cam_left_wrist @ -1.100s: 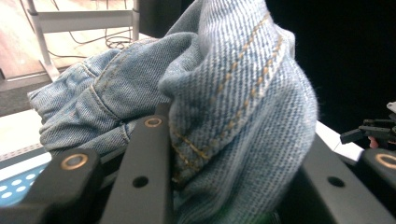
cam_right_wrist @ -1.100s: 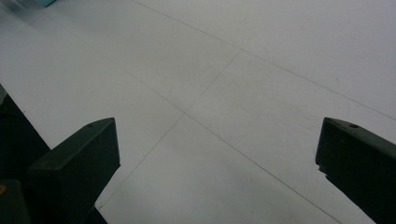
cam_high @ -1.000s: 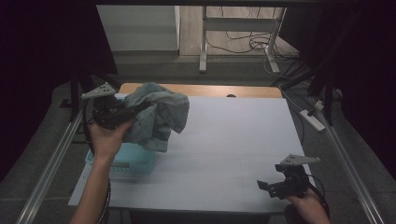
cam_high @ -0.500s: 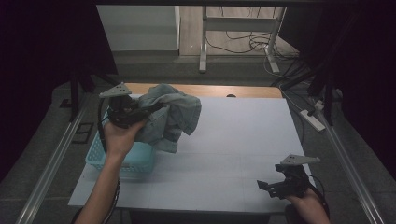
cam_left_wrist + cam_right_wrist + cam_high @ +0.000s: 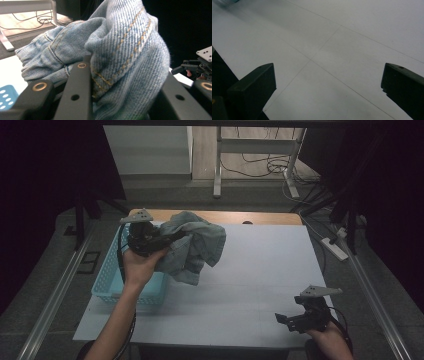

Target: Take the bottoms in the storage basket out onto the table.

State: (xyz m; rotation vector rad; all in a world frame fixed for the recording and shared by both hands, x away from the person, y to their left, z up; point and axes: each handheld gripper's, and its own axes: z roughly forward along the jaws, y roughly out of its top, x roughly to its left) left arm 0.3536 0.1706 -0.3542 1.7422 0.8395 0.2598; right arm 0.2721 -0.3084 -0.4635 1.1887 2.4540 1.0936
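Over table (image 5: 260,270): denim (image 5: 195,247) clamped betw. jaws.

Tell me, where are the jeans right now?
The jeans hang from the left gripper at the high view's left, beside the blue basket, above the white table.

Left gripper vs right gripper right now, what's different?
The left gripper is shut on the denim garment; the right gripper is open with nothing between its jaws. The left is raised beside the blue basket, with the garment hanging over the table; the right sits low near the table's front edge. Both are hand-held with grey top plates.
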